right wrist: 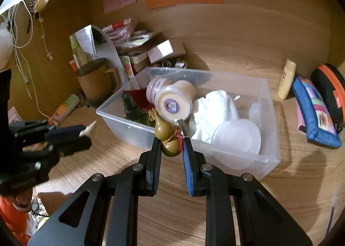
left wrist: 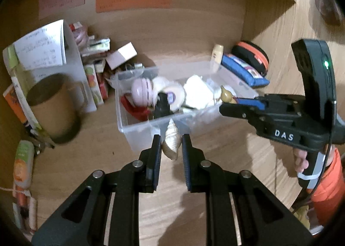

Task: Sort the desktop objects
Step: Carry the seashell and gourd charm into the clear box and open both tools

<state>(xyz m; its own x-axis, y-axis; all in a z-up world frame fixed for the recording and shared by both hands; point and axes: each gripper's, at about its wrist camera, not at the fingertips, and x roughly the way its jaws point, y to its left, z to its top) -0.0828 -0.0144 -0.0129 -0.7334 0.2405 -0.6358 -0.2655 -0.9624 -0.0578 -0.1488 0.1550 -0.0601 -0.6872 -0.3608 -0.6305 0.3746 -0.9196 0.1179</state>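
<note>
Left-wrist view took in the far left of the worktop (left wrist: 215, 181) first: a tube with an orange label (left wrist: 22, 163) lying flat, then a brown mug (left wrist: 54, 108) with a white box (left wrist: 41, 58) leaning behind it and a heap of small cartons (left wrist: 97, 67) beyond. Next came the clear plastic bin (left wrist: 172, 103), crowded with a pink round jar (left wrist: 141, 91), a white tub with a purple label (left wrist: 172, 96) and crumpled white tissue (left wrist: 198, 92). A cream bottle (left wrist: 217, 54), a blue pouch (left wrist: 243, 69) and a black-and-orange case (left wrist: 252, 56) lay past the bin on the right.

The left claw (left wrist: 171, 146) pointed down at a slant, just before the bin's near wall, its pads pinching a pale spiral seashell (left wrist: 171, 142) held tip-up. The right claw (left wrist: 228, 99) reached in from the right over the bin's rim, a hand (left wrist: 300, 159) and an orange sleeve (left wrist: 327, 183) below its grip.

From the right-wrist view the right claw (right wrist: 171, 146) was seen pressed on a small olive-green double gourd (right wrist: 168, 138) with a red cord, held over the near wall of the bin (right wrist: 267, 116). Only this view showed a dark green bottle (right wrist: 131, 105) and a round clear lid (right wrist: 237, 136) inside the bin, and white cords (right wrist: 21, 51) hanging at the far left. The left claw (right wrist: 86, 132) showed at the left edge, shell tip (right wrist: 90, 127) poking out.
</note>
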